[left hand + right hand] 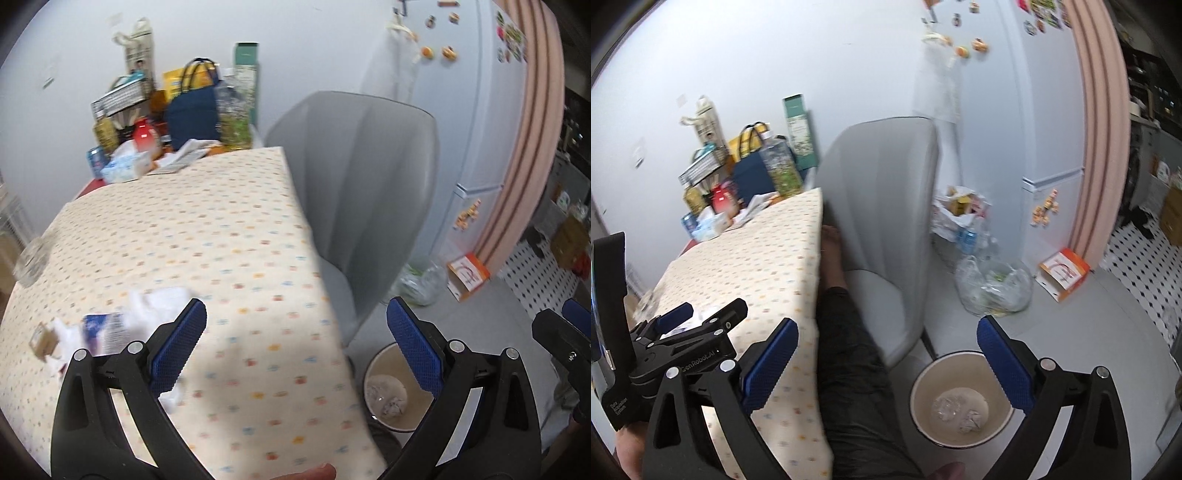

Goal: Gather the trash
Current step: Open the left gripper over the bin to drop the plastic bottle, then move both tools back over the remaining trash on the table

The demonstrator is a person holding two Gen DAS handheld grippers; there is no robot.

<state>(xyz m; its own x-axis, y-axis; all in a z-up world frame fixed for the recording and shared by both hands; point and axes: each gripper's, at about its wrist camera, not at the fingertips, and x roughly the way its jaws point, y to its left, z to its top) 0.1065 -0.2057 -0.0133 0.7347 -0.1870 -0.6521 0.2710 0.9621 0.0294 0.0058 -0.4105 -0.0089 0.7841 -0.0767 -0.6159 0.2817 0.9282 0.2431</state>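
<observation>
On the dotted tablecloth lie a crumpled white tissue, a blue and white wrapper and a small brown card scrap. My left gripper hangs open over the table's near right corner, with the tissue just behind its left finger and nothing between the pads. A round cream bin stands on the floor beside the table with crumpled paper at its bottom. My right gripper is open and empty above the bin. The bin also shows in the left wrist view.
A grey chair stands at the table's right side, with a person's dark trouser leg between them. Bags, bottles and boxes crowd the table's far end. A clear glass sits at its left edge. Plastic bags and an orange box lie on the floor.
</observation>
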